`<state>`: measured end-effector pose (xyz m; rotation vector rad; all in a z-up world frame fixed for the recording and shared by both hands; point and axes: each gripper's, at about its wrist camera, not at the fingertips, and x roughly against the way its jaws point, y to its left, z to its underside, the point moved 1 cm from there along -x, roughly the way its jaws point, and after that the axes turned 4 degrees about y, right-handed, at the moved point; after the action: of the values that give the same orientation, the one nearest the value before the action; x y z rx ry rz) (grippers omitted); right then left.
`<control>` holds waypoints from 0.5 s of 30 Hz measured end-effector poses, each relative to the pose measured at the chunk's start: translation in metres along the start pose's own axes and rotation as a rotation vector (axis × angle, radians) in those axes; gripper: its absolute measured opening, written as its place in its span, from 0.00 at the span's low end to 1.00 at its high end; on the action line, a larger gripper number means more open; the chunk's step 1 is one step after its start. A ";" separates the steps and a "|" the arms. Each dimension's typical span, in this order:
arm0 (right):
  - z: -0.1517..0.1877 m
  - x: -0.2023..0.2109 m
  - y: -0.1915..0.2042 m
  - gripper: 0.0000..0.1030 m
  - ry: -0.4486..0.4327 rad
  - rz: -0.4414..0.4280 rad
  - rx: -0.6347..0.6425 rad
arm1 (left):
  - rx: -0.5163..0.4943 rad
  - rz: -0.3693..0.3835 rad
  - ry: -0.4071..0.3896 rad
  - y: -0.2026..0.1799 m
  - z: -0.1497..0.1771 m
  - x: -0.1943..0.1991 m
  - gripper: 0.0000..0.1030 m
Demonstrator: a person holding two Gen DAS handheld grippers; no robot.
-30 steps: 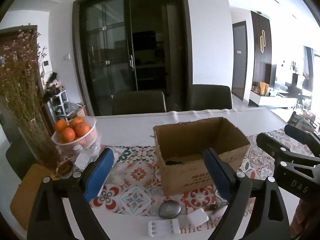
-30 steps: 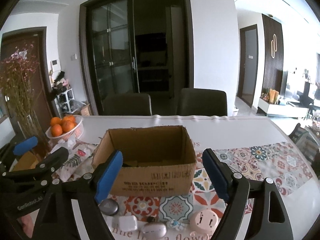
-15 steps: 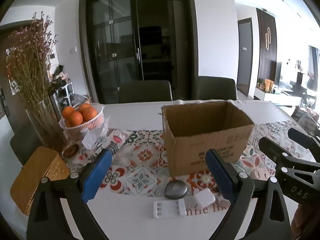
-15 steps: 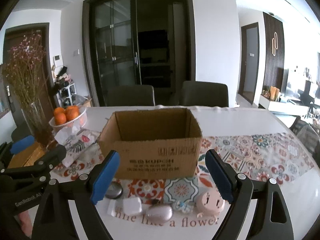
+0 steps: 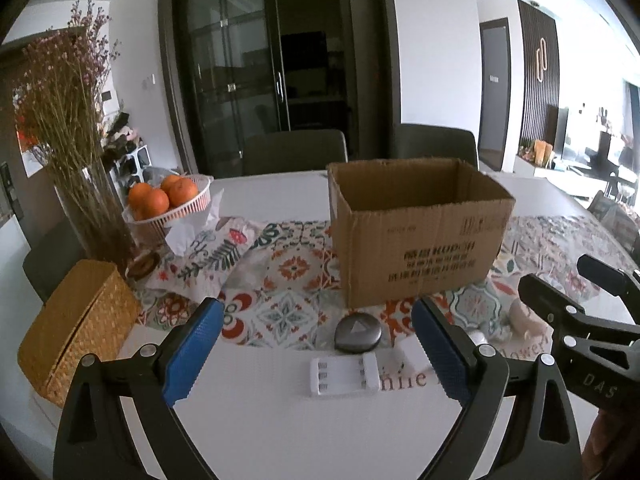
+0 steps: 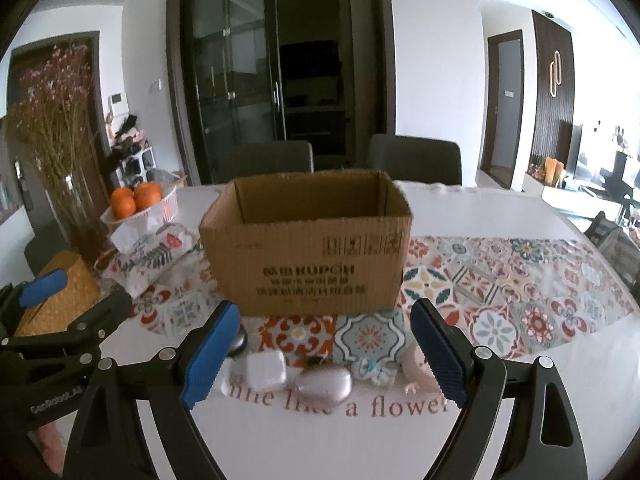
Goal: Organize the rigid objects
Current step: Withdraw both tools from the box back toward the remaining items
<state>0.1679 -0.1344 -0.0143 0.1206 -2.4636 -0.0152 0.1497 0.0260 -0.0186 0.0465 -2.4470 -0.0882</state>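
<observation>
Both grippers have dropped and drawn back since the earlier frames: views now sit lower, box interior no longer visible, small items larger in frame. Judged meaning: approach to the first pick, nothing yet lifted.

Table [image 5: 280,420]: white top, patterned runner across the middle, lettering along its near edge.

Cardboard box [image 6: 308,256]: open-topped, upright on the runner at table centre, printed side toward the near edge; likely the receptacle. Contents cannot be told from here.

Left gripper [image 5: 316,354]: jaws wide apart, holding nothing, hovering above the near edge, framing the battery charger and grey disc.

Right gripper [image 6: 320,356]: jaws wide apart, empty, hovering above the row of small items.

Items, in a row between box and near edge, all resting on the table:
- White battery charger [image 5: 345,374]: flat, slotted, nearest the edge.
- Grey disc [image 5: 358,334]: rounded, triangle mark on top, just in front of the box.
- Silver oval case [image 6: 323,386]: smooth, glossy.
- White square case [image 6: 266,368]: rounded corners.
- Pink round item [image 6: 416,370]: partly hidden by the right finger.
- Small blue-white figure [image 6: 372,371]: blurred, detail unclear
</observation>
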 end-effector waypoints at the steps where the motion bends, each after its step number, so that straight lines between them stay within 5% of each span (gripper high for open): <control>1: 0.003 -0.002 0.000 0.86 0.009 -0.001 -0.001 | -0.001 0.000 0.007 -0.001 0.003 -0.001 0.94; 15: 0.040 -0.028 0.000 0.86 0.128 -0.004 0.019 | 0.012 0.022 0.145 -0.005 0.042 -0.032 0.94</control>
<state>0.1646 -0.1330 -0.0625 0.1303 -2.3357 0.0137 0.1479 0.0251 -0.0717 0.0296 -2.3022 -0.0587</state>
